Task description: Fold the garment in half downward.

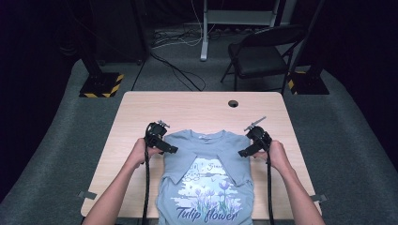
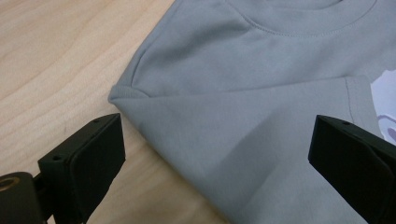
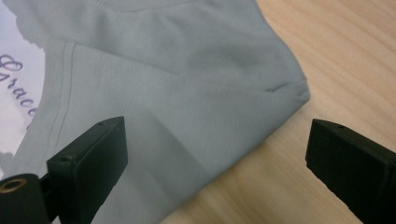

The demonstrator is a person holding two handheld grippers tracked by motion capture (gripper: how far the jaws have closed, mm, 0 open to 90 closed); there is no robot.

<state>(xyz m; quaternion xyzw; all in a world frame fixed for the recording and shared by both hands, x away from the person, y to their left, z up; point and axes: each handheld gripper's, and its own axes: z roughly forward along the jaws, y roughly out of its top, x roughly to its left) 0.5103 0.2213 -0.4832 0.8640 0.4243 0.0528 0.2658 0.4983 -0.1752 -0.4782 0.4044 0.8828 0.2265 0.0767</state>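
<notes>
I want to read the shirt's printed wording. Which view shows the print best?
The high view: the T-shirt's print shows whole, reading "Tulip flower". The left gripper view catches a sliver of print; the right gripper view shows partial purple script.

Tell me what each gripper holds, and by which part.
Nothing. The left gripper and right gripper are both open at the folded shoulders of the grey printed cotton T-shirt.

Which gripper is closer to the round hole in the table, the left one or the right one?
Right. The right gripper, jaws open at the t-shirt's shoulder, lies almost straight below the hole. The left gripper, also open, sits further off at the opposite shoulder.
</notes>
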